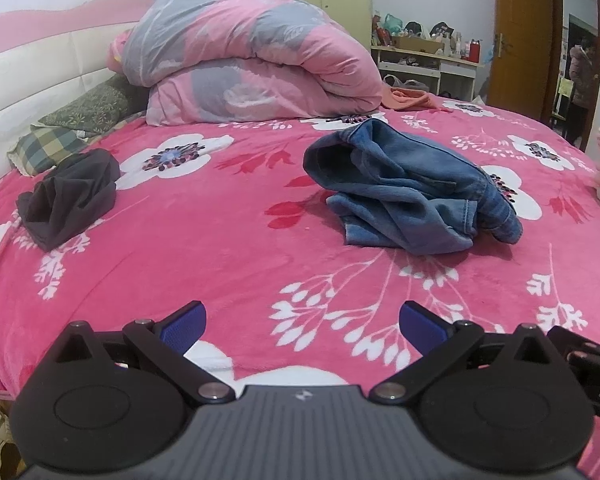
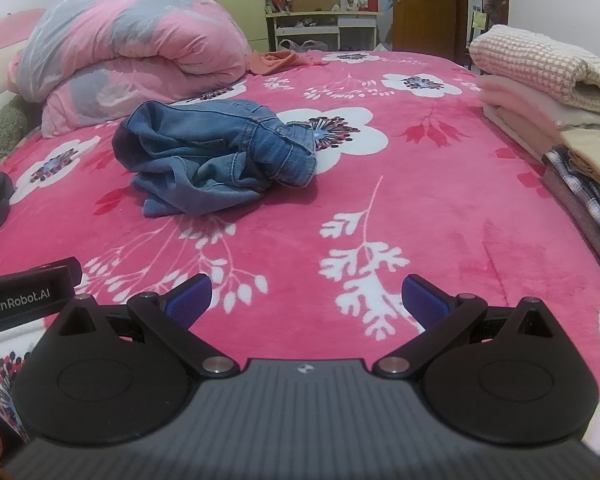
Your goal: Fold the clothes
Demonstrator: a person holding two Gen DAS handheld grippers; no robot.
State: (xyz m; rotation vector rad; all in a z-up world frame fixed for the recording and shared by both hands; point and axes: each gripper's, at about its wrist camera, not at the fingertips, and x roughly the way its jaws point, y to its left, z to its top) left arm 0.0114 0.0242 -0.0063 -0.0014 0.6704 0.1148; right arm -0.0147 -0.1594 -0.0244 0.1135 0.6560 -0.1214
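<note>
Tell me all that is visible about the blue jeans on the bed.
The blue jeans are faded denim, crumpled into a loose heap, not folded. Seams, a stitched waistband and a dark open end show. They lie near the middle of the pink floral blanket, in front of the rolled pink and grey quilt but apart from it. Only the blanket touches them. Both the left gripper and the right gripper are open, short of the heap.
</note>
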